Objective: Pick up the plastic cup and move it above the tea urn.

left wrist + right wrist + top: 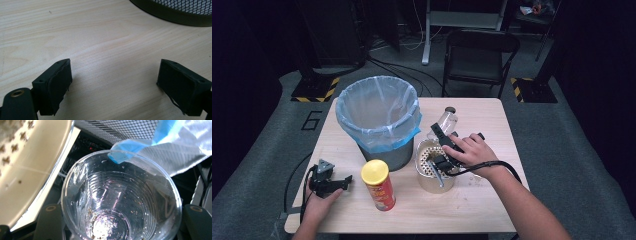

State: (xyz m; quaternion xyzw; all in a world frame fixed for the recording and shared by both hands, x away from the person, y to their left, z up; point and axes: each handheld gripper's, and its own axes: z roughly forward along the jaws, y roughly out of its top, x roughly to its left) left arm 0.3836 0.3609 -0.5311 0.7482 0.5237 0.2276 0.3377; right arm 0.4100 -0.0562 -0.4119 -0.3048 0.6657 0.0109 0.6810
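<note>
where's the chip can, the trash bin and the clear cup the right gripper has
chip can [379, 184]: high view, on its red side below the yellow lid.
trash bin [377, 113]: high view, on the plastic liner inside the rim.
clear cup [120, 205]: right gripper view, on its ribbed inner wall.

I worked at a pale wooden tabletop [482, 200] standing on grey carpet [562, 135]. Beyond its far edge stood a black folding chair [479, 55]. Yellow-and-black striped plates [314, 90] lay on the floor, cables [397, 65] trailed past them, and the room around was dark.
</note>
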